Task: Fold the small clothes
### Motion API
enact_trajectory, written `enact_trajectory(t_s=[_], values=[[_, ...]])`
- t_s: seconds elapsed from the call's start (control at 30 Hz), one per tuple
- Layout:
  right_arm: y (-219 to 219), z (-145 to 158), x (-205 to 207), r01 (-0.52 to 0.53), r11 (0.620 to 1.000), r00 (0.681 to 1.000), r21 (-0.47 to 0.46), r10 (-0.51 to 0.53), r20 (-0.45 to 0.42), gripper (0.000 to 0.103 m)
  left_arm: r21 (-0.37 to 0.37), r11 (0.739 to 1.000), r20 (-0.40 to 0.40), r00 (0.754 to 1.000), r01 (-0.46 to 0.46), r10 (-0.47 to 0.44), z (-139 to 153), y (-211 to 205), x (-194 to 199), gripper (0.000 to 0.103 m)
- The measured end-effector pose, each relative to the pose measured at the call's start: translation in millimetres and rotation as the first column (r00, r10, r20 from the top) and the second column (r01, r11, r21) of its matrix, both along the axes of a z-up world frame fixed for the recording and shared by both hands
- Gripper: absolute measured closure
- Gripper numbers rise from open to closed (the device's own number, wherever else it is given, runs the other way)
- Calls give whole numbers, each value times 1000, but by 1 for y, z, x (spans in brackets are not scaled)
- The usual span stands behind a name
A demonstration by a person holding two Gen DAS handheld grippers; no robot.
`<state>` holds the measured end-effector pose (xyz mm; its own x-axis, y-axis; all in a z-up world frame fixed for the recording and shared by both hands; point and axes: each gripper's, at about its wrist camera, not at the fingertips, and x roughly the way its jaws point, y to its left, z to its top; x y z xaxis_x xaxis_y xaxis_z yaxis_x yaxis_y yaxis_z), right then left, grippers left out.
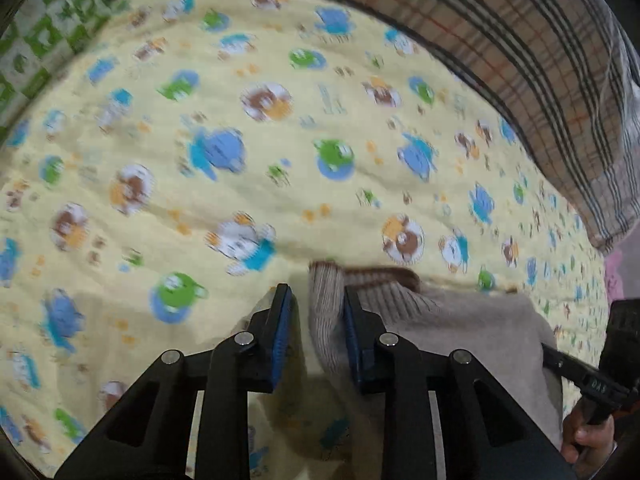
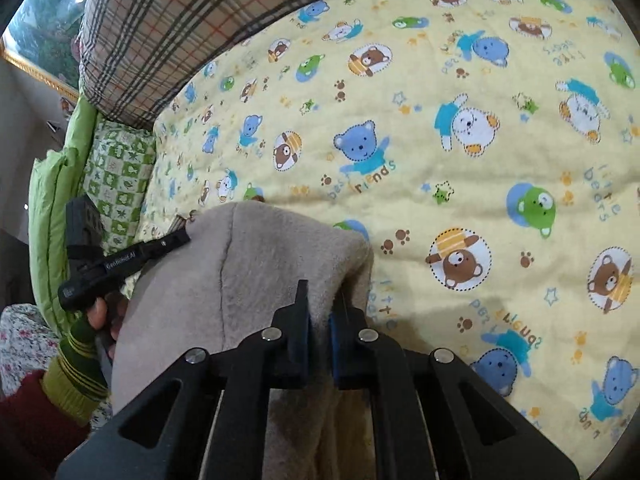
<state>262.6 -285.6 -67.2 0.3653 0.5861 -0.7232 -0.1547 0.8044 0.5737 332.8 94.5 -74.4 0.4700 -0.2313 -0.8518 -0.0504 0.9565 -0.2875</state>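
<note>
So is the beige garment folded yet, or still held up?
Held up, not folded: both grippers, left gripper and right gripper, pinch the beige garment above the quilt.

Black hand-held gripper (image 2: 318,312), blue pads (image 1: 280,344), green-striped cuff (image 2: 76,360).

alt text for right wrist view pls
The right gripper is shut on an edge of a beige fleece garment, lifted over a yellow bear-print quilt. The left gripper holds its far side; a plaid pillow lies behind.
</note>
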Motion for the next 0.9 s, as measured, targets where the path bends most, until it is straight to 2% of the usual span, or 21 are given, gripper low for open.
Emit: enact_trajectory(t_s=[0.07, 0.17, 0.23, 0.3, 0.43, 0.53, 0.63, 0.7, 0.8, 0.83, 0.87, 0.9], values=[[-1, 5, -1, 3, 1000, 1000, 7, -3, -15, 87, -48, 999, 18, 1000, -12, 13, 13, 5, -8, 77], [-7, 20, -7, 42, 998, 998, 53, -40, -38, 79, -95, 995, 47, 999, 15, -10, 37, 4, -41, 70], [-17, 34, -24, 54, 995, 998, 88, -53, -17, 65, -130, 991, 56, 998, 37, -29, 45, 2, -69, 67], [-25, 44, -46, 55, 992, 998, 110, -55, 2, 57, -164, 984, 54, 997, 67, -59, 49, -6, -104, 64], [-26, 54, -92, 3, 995, 1000, 99, -4, 8, 56, -231, 971, 14, 998, 64, -63, 44, -12, -161, 62], [-25, 53, -126, -19, 996, 1000, 88, 19, 0, 56, -303, 952, -12, 999, 36, -42, 36, -10, -200, 58], [-25, 42, -151, -16, 998, 999, 55, 17, -27, 56, -376, 926, -33, 999, 25, -40, 26, -13, -221, 54], [-24, 31, -161, -12, 998, 998, 60, 15, -60, 56, -382, 924, -54, 997, 22, -47, 21, -19, -229, 54], [-16, 17, -172, -26, 998, 996, 58, 31, -89, 57, -345, 938, -50, 997, 37, -58, 16, -29, -235, 50], [-12, 15, -174, -33, 999, 995, 41, 36, -90, 58, -343, 939, -61, 997, 27, -51, 12, -30, -234, 48], [-8, 12, -175, -40, 999, 995, 22, 42, -94, 65, -344, 939, -75, 996, 14, -42, 8, -28, -233, 48], [-6, 11, -176, -47, 999, 994, 17, 49, -98, 96, -346, 938, -89, 995, 2, -35, 5, -28, -231, 48]])
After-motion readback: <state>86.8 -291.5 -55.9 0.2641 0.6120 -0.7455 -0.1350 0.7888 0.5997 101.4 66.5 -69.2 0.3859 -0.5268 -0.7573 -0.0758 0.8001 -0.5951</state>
